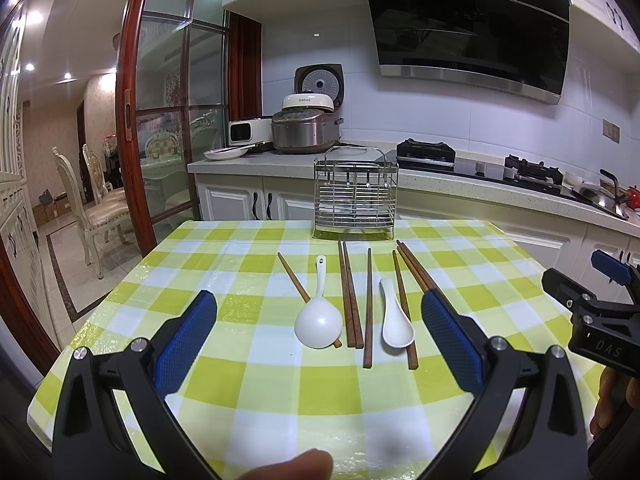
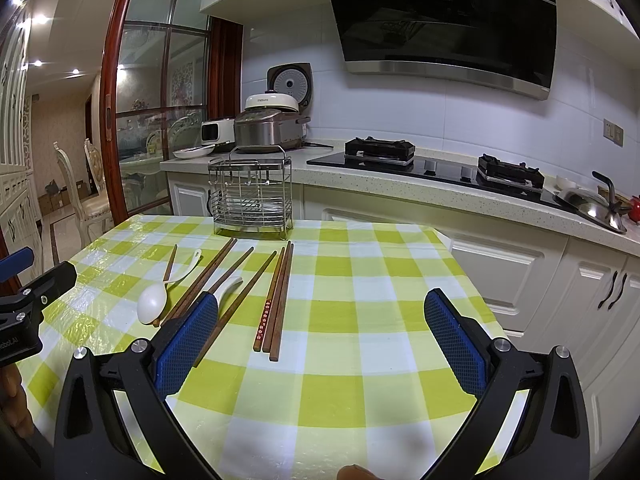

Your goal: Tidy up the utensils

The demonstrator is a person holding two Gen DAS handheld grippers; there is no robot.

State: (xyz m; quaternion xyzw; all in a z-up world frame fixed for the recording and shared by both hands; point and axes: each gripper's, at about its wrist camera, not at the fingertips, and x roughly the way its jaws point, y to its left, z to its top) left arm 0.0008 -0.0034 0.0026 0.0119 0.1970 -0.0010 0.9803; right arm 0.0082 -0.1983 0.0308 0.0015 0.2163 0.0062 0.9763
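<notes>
A green and white checked cloth [image 1: 248,392] covers the tabletop. Far behind it runs a long speckled kitchen counter [image 1: 256,165]. On its left end sit a shiny rice cooker [image 1: 306,130], a white plate [image 1: 225,153] and a small white box [image 1: 250,130]. A black stove [image 2: 440,166] lies further right, under a big black hood [image 1: 472,24]. A metal sink [image 2: 592,206] is far right. White chairs [image 1: 94,204] stand far left.

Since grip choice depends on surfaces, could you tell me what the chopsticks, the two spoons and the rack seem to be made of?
The chopsticks look like dark brown wood, matte, with faint grain. The larger spoon and smaller spoon appear glossy white with fine speckles, ceramic or possibly melamine. The rack looks like polished metal wire, likely stainless steel, given its bright reflections.
</notes>
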